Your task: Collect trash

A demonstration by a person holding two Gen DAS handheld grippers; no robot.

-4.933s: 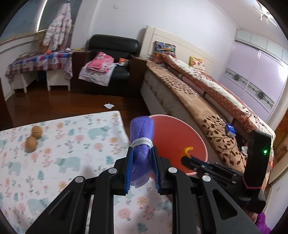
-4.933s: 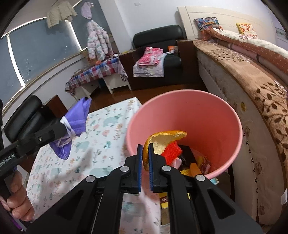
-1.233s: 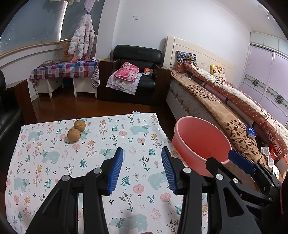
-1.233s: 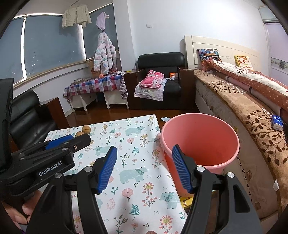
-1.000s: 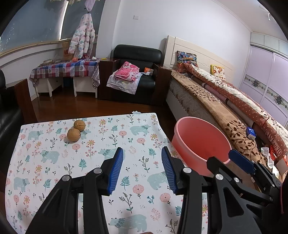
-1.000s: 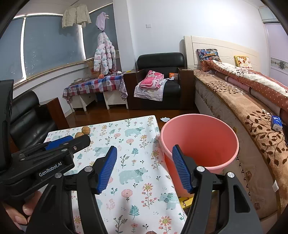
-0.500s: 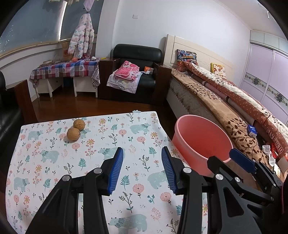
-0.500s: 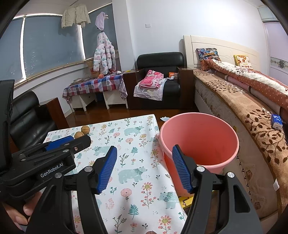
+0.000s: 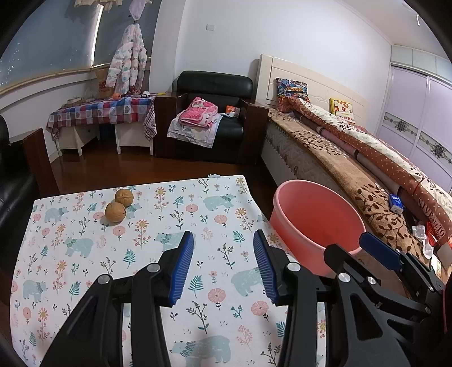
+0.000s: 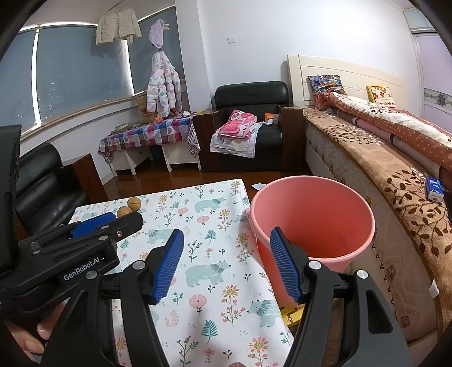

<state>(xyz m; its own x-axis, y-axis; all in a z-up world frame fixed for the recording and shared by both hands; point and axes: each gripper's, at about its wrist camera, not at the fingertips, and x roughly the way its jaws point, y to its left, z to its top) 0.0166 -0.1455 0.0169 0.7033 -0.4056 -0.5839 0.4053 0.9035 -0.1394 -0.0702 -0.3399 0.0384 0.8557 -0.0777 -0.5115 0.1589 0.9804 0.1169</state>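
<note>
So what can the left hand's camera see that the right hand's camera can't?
Only the left wrist view shows the lilac wardrobe doors past the bed and the right gripper seen from the side. Only the right wrist view shows the yellow printed packet on the floor under the bucket, the cream jacket hung high at the window, and the left gripper with the hand holding it. Both show the round pink plastic bucket, two brown walnuts on the bear-print tablecloth, the black armchair and the bed.
</note>
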